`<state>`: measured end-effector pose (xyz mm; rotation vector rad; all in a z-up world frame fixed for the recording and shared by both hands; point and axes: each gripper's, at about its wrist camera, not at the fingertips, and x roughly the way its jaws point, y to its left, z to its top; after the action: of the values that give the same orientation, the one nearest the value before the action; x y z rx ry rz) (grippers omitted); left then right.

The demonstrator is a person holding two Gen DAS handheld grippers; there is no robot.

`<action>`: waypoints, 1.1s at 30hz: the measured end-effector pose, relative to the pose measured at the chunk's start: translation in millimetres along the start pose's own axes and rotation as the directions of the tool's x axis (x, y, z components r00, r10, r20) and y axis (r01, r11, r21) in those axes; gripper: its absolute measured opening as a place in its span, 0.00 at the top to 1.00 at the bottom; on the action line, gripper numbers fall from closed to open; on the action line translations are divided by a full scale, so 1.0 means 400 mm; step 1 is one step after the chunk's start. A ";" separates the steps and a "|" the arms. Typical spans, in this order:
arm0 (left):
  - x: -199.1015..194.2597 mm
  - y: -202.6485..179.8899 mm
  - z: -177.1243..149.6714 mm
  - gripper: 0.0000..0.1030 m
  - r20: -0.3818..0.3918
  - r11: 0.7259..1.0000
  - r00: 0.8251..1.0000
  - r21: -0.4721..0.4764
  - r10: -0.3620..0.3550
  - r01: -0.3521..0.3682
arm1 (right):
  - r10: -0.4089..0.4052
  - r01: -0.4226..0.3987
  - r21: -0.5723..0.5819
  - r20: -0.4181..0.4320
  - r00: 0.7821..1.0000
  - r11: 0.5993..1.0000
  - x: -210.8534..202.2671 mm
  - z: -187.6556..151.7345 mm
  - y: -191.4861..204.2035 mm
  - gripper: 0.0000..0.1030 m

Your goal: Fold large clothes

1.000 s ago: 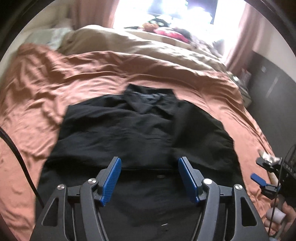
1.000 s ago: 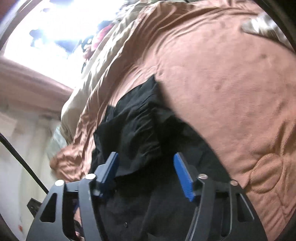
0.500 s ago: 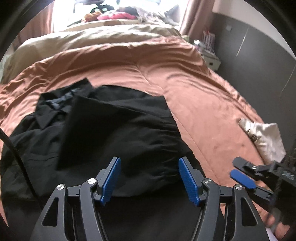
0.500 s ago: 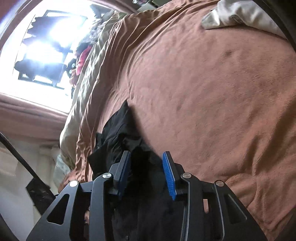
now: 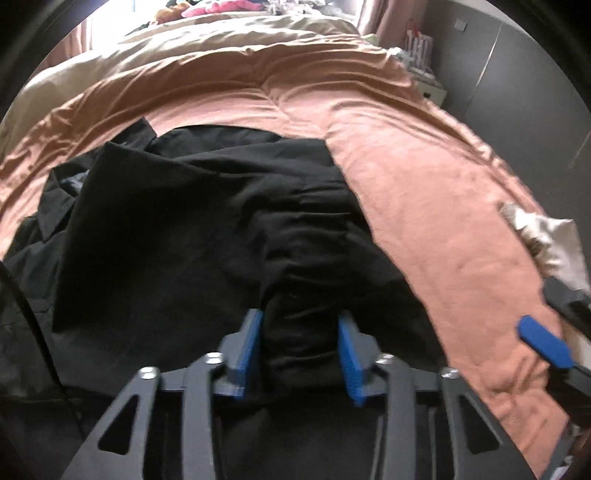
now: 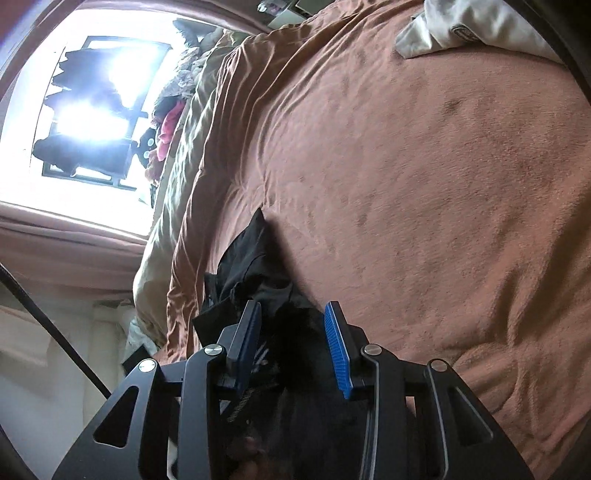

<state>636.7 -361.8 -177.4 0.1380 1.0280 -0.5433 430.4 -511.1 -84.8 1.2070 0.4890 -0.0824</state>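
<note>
A large black shirt (image 5: 192,229) lies on the terracotta bedspread (image 5: 424,177), its right side folded over the middle. My left gripper (image 5: 300,332) is closed part way on a bunched fold of the shirt at its lower right edge. My right gripper (image 6: 292,336) is also closed part way around the black shirt (image 6: 255,266), at its edge by the bedspread (image 6: 424,184). One blue fingertip (image 5: 543,347) of the right gripper shows at the right of the left wrist view.
A crumpled white cloth (image 5: 546,232) lies on the bedspread to the right of the shirt; it also shows in the right wrist view (image 6: 465,26). A beige duvet (image 5: 192,40) lies at the far end. Grey cabinets (image 5: 517,66) stand right of the bed.
Both grippers have narrowed from wide open onto the shirt's fabric. The left gripper swung right and closer to the shirt's right edge.
</note>
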 end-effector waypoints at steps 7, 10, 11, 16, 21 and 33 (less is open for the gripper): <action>-0.162 0.062 0.030 0.78 0.104 1.000 0.994 -0.002 -0.026 0.027 | 0.049 -0.049 -0.042 -0.002 0.999 0.998 0.027 -0.016 0.035 0.68; -0.237 0.120 0.037 0.79 0.144 1.000 0.990 -0.022 -0.012 0.015 | 0.072 -0.072 -0.075 0.002 0.997 0.995 0.049 -0.029 0.058 0.68; -0.259 0.139 0.040 0.79 0.156 1.000 0.988 -0.026 -0.002 0.006 | 0.076 -0.076 -0.083 0.002 0.997 0.994 0.056 -0.034 0.061 0.68; -0.377 0.259 0.038 0.79 0.205 0.998 0.978 -0.061 0.038 -0.026 | 0.070 -0.070 -0.132 0.000 0.998 0.989 0.112 -0.056 0.080 0.68; -0.439 0.391 0.013 0.79 0.202 0.989 0.974 -0.128 0.099 -0.073 | 0.026 -0.028 -0.172 -0.015 1.000 0.985 0.158 -0.073 0.094 0.68; -0.504 0.648 -0.091 0.61 0.150 0.907 0.931 -0.323 0.332 -0.272 | -0.008 0.001 -0.253 -0.027 1.000 0.968 0.204 -0.072 0.145 0.68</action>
<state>655.2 -52.4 -63.0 -0.0254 0.8569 -0.1099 512.5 -447.7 -74.8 0.9579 0.5102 -0.0062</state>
